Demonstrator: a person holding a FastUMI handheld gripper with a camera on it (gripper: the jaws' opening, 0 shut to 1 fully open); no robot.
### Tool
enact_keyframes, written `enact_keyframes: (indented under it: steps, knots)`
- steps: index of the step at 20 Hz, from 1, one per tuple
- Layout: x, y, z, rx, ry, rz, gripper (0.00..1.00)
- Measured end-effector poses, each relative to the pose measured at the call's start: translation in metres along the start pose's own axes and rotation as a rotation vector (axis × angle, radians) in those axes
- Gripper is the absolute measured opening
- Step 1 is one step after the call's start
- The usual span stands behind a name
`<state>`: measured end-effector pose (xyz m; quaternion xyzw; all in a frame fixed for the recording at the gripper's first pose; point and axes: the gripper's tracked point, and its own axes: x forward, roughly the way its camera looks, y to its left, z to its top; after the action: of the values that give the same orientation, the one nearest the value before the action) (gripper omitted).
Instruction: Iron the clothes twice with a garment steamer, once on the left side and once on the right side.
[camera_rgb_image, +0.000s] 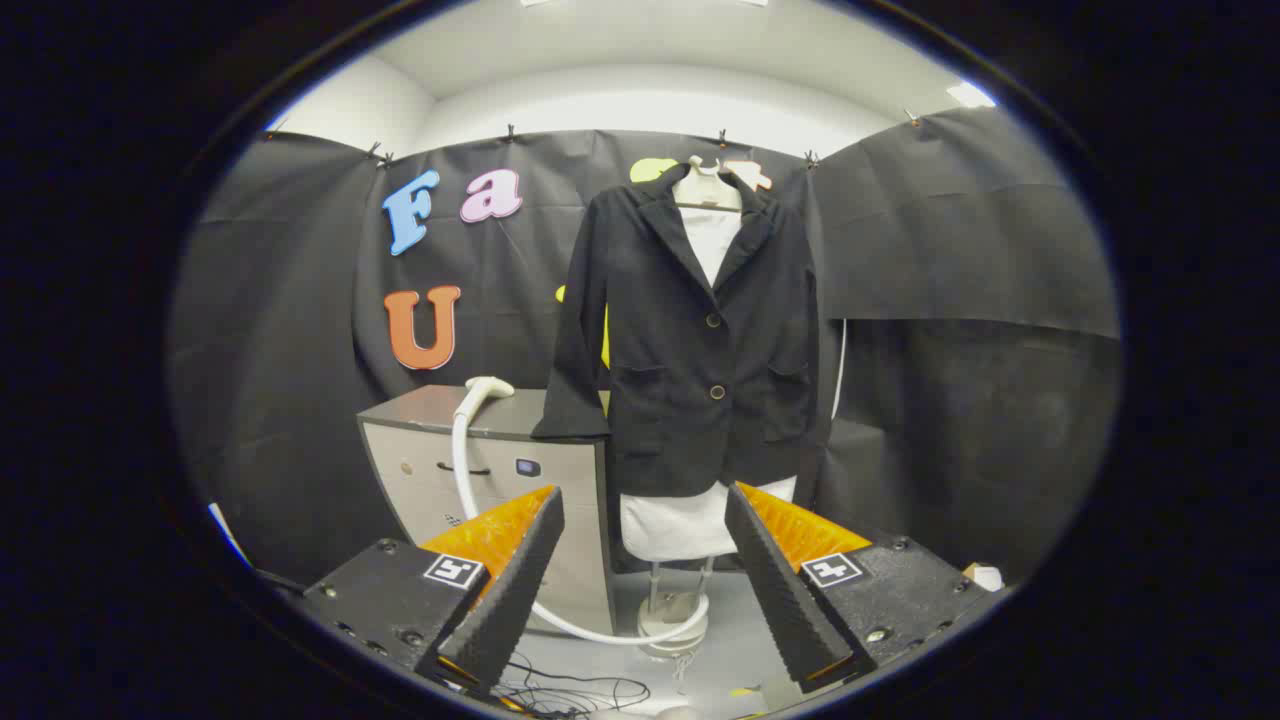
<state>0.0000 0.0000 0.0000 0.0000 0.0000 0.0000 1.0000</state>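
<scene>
Though well beyond jacket (700, 330), gripper (645, 495) agape.

Hand-held two-finger gripper (645, 510): two wedge-shaped fingers (510, 590) with ribbed, sawtooth inner faces, spread apart with nothing between them. Each finger is mounted on a flat black carriage block (385, 600) with recessed screws and a square black-and-white fiducial marker (453, 571) on top.

Grey cabinet (480, 470): steamer head (487, 386) rests on its top. Floor (720, 650): mannequin stand base (672, 620), white hose (560, 620) and loose cables (570, 690).
</scene>
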Motion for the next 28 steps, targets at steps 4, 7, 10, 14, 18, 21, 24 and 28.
enact_keyframes:
  steps: [4,7,10,14,18,21,24,28]
  knots:
    - [0.004,0.006,0.0,0.002,0.001,-0.002,1.0]
    - [0.006,0.01,-0.002,0.006,0.008,-0.002,1.0]
    - [0.01,0.012,-0.004,0.006,0.015,-0.007,1.0]
    - [0.015,0.013,-0.005,0.004,0.022,-0.015,1.0]
    - [0.036,0.03,-0.003,-0.008,0.049,0.007,1.0]
    - [0.067,0.053,0.001,-0.014,0.075,0.048,1.0]
    - [0.105,0.086,0.009,-0.014,0.092,0.098,1.0]
    - [0.173,0.141,0.026,-0.012,0.13,0.174,1.0]
